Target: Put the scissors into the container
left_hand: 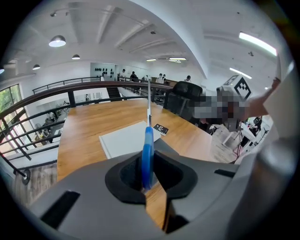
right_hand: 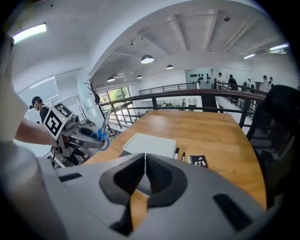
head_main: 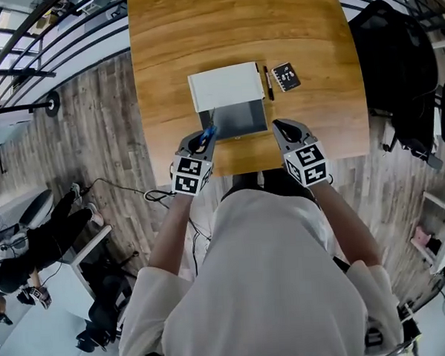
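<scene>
A: Item one, scissors [left_hand: 147, 154]: location?
B: Centre of the left gripper view. The blue handle is pinched edge-on between the left gripper's [head_main: 198, 143] pads, and the blade juts past the fingertips toward the container [head_main: 238, 120]. Probably held this way to go in blade first.
A: Container?
B: Centre of the head view, just above both grippers, on the table [head_main: 200, 33]. Its lid [head_main: 225, 85] is tipped back.
A: Right gripper [right_hand: 144, 176]?
B: Jaws pressed together, nothing between them.

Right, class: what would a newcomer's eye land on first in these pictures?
The blue-handled scissors stand out, clamped in the left gripper, blades pointing toward the open container at the near edge of the table. To its right, the right gripper hovers with jaws shut and empty.
</scene>
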### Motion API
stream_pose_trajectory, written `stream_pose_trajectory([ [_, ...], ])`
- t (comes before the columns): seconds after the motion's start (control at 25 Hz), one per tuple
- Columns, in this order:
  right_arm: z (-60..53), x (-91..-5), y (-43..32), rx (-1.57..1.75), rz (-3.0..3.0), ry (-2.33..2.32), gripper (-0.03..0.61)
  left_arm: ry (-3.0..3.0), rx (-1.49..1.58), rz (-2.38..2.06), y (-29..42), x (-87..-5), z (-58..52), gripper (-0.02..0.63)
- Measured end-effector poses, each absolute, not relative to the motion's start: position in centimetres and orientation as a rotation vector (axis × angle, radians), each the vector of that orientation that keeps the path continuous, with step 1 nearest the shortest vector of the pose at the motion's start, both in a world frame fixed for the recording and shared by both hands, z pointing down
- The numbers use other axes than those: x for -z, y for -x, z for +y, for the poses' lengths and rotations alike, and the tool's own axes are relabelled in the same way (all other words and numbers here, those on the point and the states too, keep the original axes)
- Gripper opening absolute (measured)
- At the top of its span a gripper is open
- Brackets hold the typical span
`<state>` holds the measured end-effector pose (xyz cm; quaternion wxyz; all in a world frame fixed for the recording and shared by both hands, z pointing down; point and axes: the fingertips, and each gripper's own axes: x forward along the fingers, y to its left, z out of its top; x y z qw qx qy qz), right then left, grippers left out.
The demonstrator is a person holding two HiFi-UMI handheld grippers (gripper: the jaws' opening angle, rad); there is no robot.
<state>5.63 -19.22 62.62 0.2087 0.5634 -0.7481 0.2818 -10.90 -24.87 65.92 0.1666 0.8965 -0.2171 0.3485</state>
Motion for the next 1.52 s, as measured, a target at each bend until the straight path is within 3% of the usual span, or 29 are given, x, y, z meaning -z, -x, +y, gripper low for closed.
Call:
stream_pose_trajectory([
  [0.64, -20.0, -66.8, -8.1, -0.929, -2.08, -1.52, 0.008, -2.624, -1.466, -0.545, 7.8, -72.5, -25.5, 0.041],
  [1.2, -20.7, -68.5, -9.4, -0.981, -2.074, -1.498, 0.008, -2.628, -1.989, -0.181, 6.1, -78.5, -25.4, 0.041],
  [1.52, -20.5, -69.9, -9.4, -0.945, -2.059, -1.45, 0.009, -2.569, -2.092, -0.039, 5.6, -80.8, -24.7, 0.041],
])
